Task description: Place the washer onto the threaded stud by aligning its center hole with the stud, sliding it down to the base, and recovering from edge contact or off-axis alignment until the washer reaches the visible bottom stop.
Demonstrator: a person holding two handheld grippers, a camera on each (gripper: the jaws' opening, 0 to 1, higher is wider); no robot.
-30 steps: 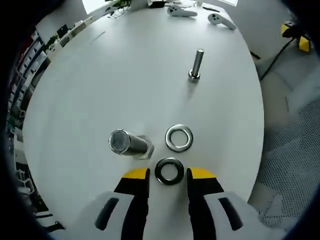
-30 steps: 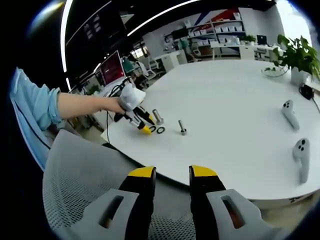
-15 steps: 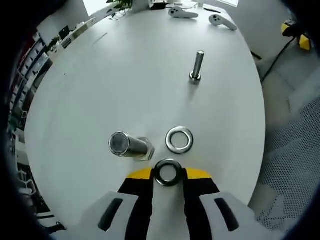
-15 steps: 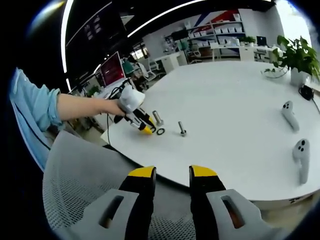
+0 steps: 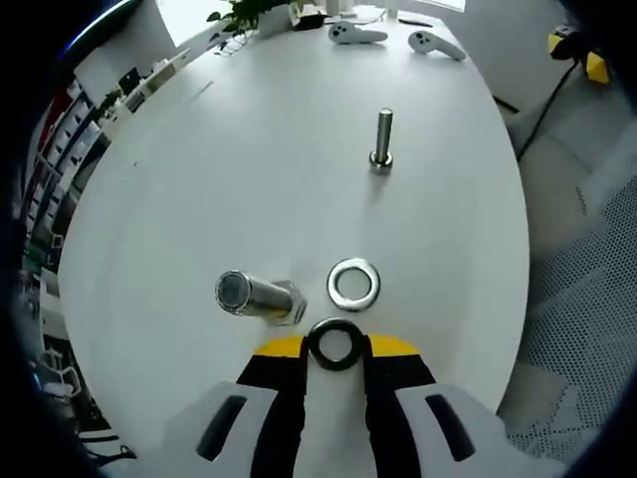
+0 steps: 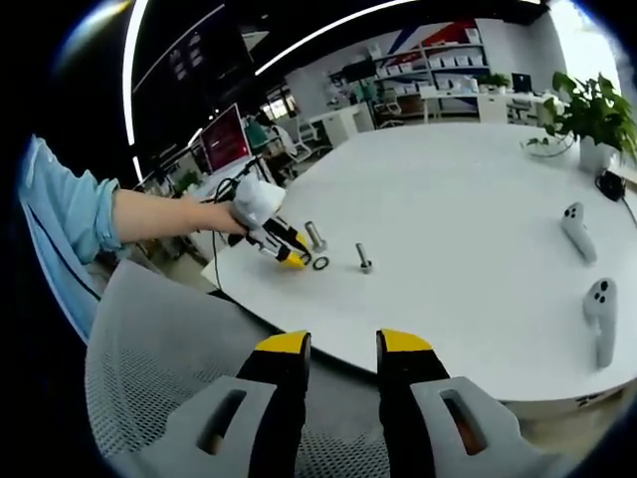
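Observation:
My left gripper [image 5: 334, 347] is shut on a dark washer [image 5: 334, 344], gripped by its edges between the yellow fingertips low over the white table [image 5: 249, 149]. A thin threaded stud [image 5: 381, 139] stands upright farther out on the table. A silver washer [image 5: 353, 284] lies flat just beyond the dark one. In the right gripper view, a person's hand holds the left gripper [image 6: 289, 257] beside the silver washer [image 6: 319, 263] and the stud [image 6: 364, 257]. My right gripper [image 6: 343, 344] stands open, off the table's near edge, with nothing between its fingers.
A thick bolt [image 5: 254, 296] stands left of the washers, also seen as the thick bolt [image 6: 314, 235]. Two white controllers [image 5: 356, 33] [image 6: 575, 227] lie at the table's far side. A potted plant [image 6: 587, 110] sits at the back. A grey mesh chair [image 6: 169, 349] stands under my right gripper.
The left jaws closed on the dark washer and hold it; the left view has shifted slightly, with the table a little farther away. The right gripper has not moved.

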